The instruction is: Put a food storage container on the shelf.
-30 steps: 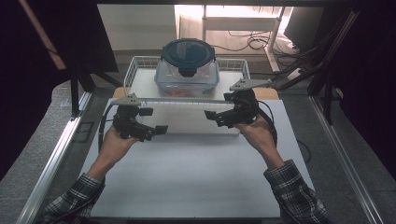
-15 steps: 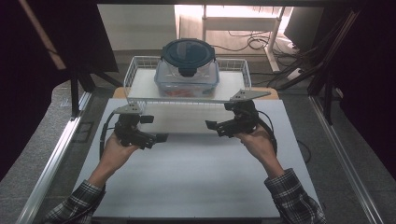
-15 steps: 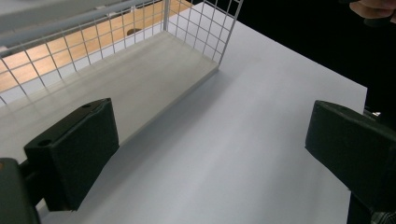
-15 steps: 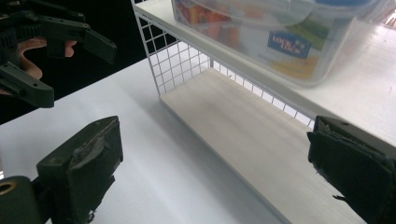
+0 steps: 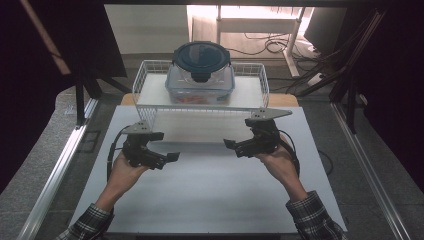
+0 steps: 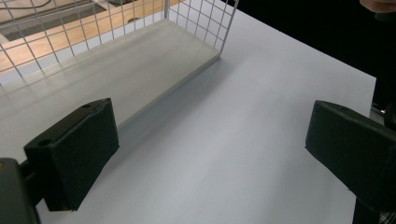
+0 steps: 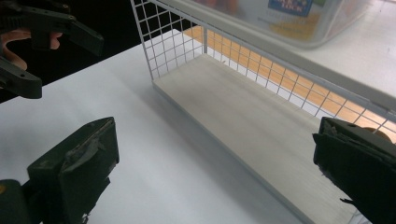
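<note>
A clear plastic food container (image 5: 201,82) with a dark round lid (image 5: 201,55) stands in a white wire basket (image 5: 142,82) at the far edge of the white desk (image 5: 210,195), about midway between the basket's two ends. In the right gripper view a blue label (image 7: 291,6) shows through the container's wall; its writing is cut off by the top of the frame and too blurred to read with any certainty. Something red and orange lies inside the container, but the high view is too coarse to say what.

The left gripper (image 5: 170,157) hovers over the desk near its left edge, just in front of the basket's left corner, and its jaws stand wide apart with nothing between them. The right gripper (image 5: 229,144) hangs opposite, near the basket's right corner, its jaws likewise spread and empty. Both point inward, toward each other, well apart from the container and not touching the basket.

In the left gripper view the basket's far wire wall runs out of frame at the top. The person's plaid sleeves (image 5: 312,217) are cut off by the bottom edge of the high view.
</note>
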Demonstrator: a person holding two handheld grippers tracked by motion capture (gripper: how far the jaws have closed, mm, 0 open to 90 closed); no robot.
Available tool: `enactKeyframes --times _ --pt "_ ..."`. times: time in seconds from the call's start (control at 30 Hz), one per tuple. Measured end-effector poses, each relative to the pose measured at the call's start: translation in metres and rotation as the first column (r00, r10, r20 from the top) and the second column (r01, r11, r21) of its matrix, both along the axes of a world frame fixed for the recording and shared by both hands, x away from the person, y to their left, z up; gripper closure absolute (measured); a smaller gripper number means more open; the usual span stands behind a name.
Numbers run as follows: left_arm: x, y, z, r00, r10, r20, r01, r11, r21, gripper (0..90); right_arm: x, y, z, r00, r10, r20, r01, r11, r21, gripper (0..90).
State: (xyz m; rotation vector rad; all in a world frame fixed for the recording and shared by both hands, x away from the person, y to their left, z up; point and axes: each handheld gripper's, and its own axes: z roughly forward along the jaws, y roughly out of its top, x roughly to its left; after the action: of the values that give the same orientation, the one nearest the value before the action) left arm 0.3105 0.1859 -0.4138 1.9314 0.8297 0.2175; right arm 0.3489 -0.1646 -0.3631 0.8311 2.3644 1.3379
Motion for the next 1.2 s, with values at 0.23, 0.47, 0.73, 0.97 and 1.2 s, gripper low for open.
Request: enactKeyframes --times 0.23,0.47,0.73,0.97,1.2 --pt "-0.008 0.001 -0.009 0.9999 0.016 0.002 -0.016 0.9998 -0.009 2.5 -0.007 -0.005 -0.008 1.0000 -0.004 0.003 0.004 1.000 0.000 0.0" --pt "-0.015 -0.002 -0.019 0.9998 0.015 0.013 -0.016 0.9998 0.011 2.6 -0.014 -0.007 -0.020 0.9999 -0.014 0.004 0.014 1.000 0.000 0.0" --pt "-0.021 -0.004 -0.036 0.9999 0.014 -0.004 -0.014 0.9999 0.005 2.6 -0.020 -0.009 -0.033 0.9996 -0.027 0.008 0.027 1.000 -0.014 0.0" --pt "-0.025 -0.005 -0.049 0.9997 0.016 -0.021 -0.016 0.9999 -0.004 2.6 -0.025 -0.012 -0.045 0.9993 -0.037 0.008 0.037 0.999 -0.019 0.0" --pt "-0.028 -0.002 -0.061 0.9994 0.022 -0.026 -0.021 0.9997 0.015 2.6 -0.030 -0.016 -0.056 0.9992 -0.039 -0.012 0.039 0.999 -0.020 0.0"
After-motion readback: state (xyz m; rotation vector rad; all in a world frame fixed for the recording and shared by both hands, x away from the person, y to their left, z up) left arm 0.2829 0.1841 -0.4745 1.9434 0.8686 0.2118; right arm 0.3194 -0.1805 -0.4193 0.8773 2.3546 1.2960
